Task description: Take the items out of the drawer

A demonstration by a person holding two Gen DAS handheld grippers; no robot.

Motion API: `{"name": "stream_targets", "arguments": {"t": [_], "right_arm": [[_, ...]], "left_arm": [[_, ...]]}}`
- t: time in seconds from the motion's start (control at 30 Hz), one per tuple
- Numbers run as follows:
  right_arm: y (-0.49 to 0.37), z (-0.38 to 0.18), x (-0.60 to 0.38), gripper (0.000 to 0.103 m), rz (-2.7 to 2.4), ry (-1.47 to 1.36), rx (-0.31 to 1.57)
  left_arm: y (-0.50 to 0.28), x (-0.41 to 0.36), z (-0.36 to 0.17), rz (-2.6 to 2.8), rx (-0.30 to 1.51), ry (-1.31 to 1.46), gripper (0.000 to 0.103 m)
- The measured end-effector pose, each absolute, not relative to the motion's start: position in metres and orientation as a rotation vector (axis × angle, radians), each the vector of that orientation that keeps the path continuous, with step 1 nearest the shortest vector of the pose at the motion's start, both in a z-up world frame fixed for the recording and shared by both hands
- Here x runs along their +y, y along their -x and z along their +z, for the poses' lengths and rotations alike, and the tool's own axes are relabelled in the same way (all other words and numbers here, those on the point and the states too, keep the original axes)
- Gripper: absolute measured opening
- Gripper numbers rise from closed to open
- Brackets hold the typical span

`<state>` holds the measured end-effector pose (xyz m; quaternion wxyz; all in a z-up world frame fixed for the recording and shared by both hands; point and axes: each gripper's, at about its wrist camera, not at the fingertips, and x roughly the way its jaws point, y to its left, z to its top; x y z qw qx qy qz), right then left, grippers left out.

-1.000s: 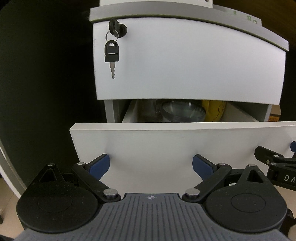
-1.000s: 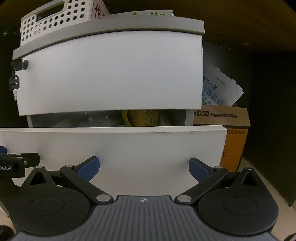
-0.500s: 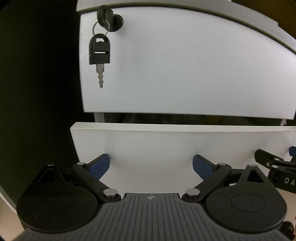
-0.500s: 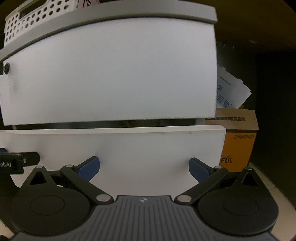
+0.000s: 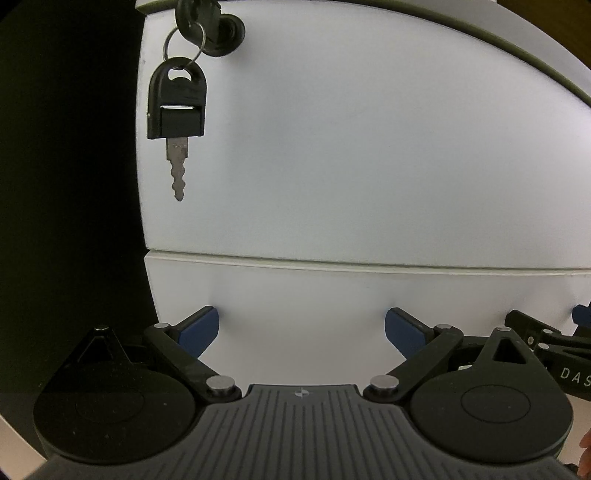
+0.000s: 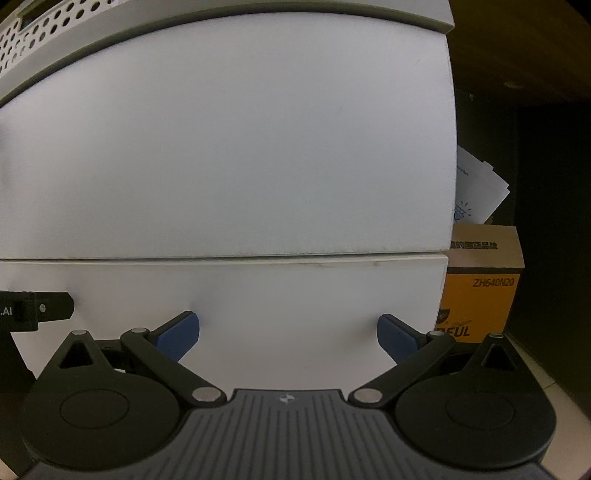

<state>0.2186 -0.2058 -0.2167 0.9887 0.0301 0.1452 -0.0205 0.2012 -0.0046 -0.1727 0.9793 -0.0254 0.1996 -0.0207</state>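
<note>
Both grippers sit side by side against one white panel, and neither holds anything. The left gripper (image 5: 301, 330) has its blue pads spread wide, with bare panel showing between them; the pad tips look to be touching or just off the drawer front (image 5: 295, 295), but contact cannot be settled from these views. The right gripper (image 6: 288, 332) is just as wide and just as empty, its pads (image 6: 177, 334) hard up to the same front, nearer that panel's right end. Each tool shows at the edge of the other's view, so the two are close neighbours and about equally near the panel. The drawer lies straight ahead of both, its long axis running left to right across the fingers, and only a thin seam parts its top edge from the upper drawer (image 5: 351, 147) above. So it looks shut or nearly so, and nothing inside can be seen; no handle shows either. In my judgement the items cannot be reached until this front comes toward the tools. Farther up and to the left of the left gripper a key (image 5: 176, 122) hangs from the lock (image 5: 221, 31). Beyond the right gripper, off to its right, stands an orange box (image 6: 484, 291) with papers (image 6: 476, 192) above it.
</note>
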Motion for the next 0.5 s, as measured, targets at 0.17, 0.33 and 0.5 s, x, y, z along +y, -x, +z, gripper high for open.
{"name": "stream_targets", "arguments": {"t": [0.17, 0.33, 0.5], "right_arm": [[-0.2196, -0.2172, -0.2059, 0.103, -0.044, -0.054, 0.292], [-0.2210, -0.2170, -0.2076, 0.103, -0.040, -0.037, 0.308], [-0.2262, -0.2131, -0.2124, 0.103, -0.036, -0.029, 0.354]], "left_arm": [[-0.2057, -0.0074, -0.1717, -0.048, 0.407, 0.049, 0.103], [-0.2085, -0.0091, -0.1700, -0.047, 0.416, 0.044, 0.103], [-0.2127, -0.0085, -0.1662, -0.056, 0.434, 0.053, 0.103]]}}
